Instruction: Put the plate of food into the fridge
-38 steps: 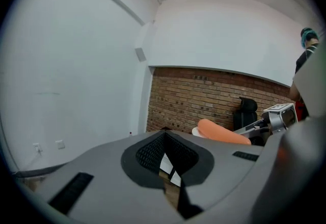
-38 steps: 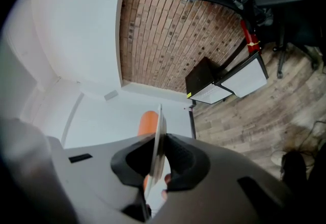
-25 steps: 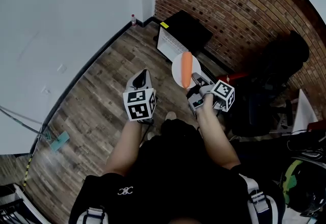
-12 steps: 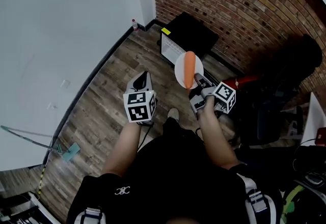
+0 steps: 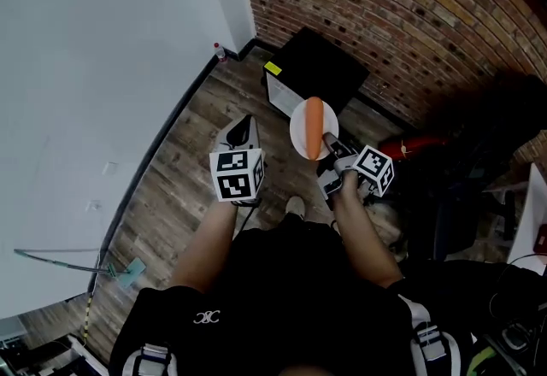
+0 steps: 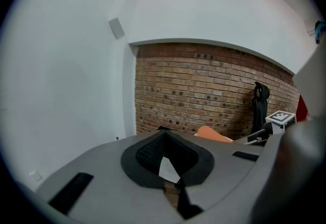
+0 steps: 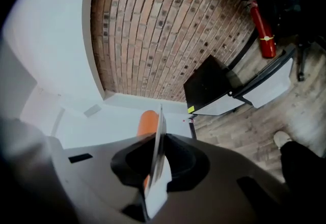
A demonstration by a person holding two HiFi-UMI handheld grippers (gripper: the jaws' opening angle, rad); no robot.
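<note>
My right gripper (image 5: pixel 328 144) is shut on the near rim of a white plate (image 5: pixel 301 133); an orange, sausage-shaped piece of food (image 5: pixel 314 119) lies across it. The right gripper view shows the plate (image 7: pixel 158 159) edge-on between the jaws, the orange food (image 7: pixel 148 121) behind it. The small black fridge (image 5: pixel 320 65) stands on the floor against the brick wall, just beyond the plate, with a white face (image 5: pixel 278 93) toward me. My left gripper (image 5: pixel 245 124) hangs level with the plate, to its left, shut and holding nothing.
A red fire extinguisher (image 5: pixel 417 146) lies right of the fridge, with a black office chair (image 5: pixel 479 131) behind it. A white wall runs along the left; a small bottle (image 5: pixel 216 50) stands at its base. A mop (image 5: pixel 126 273) lies on the wooden floor (image 5: pixel 188 152).
The person has stepped toward the fridge, which now lies nearer below the plate. The plate stays held in the right gripper; both grippers keep their poses.
</note>
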